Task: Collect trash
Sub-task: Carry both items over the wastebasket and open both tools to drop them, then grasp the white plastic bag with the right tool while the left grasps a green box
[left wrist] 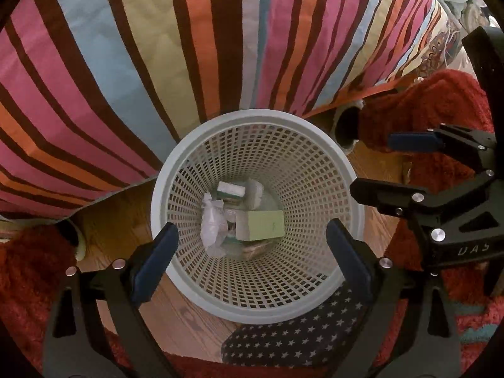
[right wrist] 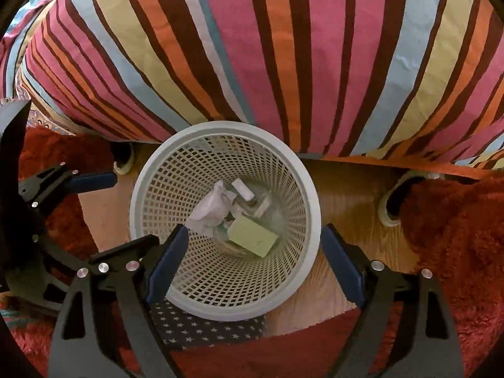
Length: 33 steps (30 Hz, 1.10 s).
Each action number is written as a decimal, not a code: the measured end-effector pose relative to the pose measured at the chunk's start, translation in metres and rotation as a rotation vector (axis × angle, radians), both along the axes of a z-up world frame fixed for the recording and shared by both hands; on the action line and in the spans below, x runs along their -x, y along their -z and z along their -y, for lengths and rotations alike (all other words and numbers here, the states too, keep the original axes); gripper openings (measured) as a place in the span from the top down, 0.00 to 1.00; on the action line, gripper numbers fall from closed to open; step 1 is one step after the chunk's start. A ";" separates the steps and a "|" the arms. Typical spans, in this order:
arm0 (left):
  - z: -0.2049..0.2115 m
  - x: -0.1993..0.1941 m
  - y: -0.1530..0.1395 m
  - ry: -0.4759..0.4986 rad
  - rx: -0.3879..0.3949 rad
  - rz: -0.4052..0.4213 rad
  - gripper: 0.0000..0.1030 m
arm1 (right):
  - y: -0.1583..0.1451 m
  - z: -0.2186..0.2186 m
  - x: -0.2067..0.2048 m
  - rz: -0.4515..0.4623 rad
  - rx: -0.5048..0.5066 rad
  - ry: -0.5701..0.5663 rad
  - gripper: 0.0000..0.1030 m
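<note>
Striped bedding (left wrist: 157, 63) overhanging mesh wastebasket (left wrist: 176, 170), red rug (right wrist: 456, 236), starred cloth (left wrist: 299, 337) beneath

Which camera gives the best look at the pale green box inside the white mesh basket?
The right wrist view: the pale green rectangular box shows its broad top face unobstructed. In the left wrist view the box appears more edge-on, partly behind crumpled white paper.

Under my grippers the wastebasket (left wrist: 176, 182) is matt pale plastic lattice. Inside it lie crumpled white paper (left wrist: 211, 220) and a smooth green cardboard box (left wrist: 264, 225). Behind the wastebasket hangs striped woven cloth bedding (left wrist: 151, 47); beside it, shaggy red rug (left wrist: 441, 100) on smooth wood floor (left wrist: 116, 230).
</note>
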<state>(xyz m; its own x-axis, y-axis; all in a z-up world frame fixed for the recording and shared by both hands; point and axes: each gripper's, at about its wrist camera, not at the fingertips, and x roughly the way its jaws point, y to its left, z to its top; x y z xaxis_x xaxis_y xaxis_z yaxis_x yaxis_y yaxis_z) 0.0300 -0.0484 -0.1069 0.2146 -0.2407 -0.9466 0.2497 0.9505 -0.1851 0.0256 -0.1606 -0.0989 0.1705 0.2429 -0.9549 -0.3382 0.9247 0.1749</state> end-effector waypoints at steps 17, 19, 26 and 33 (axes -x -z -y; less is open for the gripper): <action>-0.083 -0.040 -0.155 -0.175 0.050 0.364 0.11 | -0.135 0.026 -0.047 0.368 -0.190 0.044 0.07; -0.098 -0.060 -0.179 -0.192 0.011 0.439 0.11 | -0.155 0.025 -0.064 0.442 -0.183 0.035 0.07; -0.134 -0.171 -0.231 -0.112 -0.107 0.588 0.11 | -0.200 0.008 -0.140 0.572 -0.171 0.030 0.07; -0.161 -0.287 -0.237 -0.035 -0.089 0.567 0.11 | -0.194 -0.010 -0.183 0.553 -0.175 0.025 0.07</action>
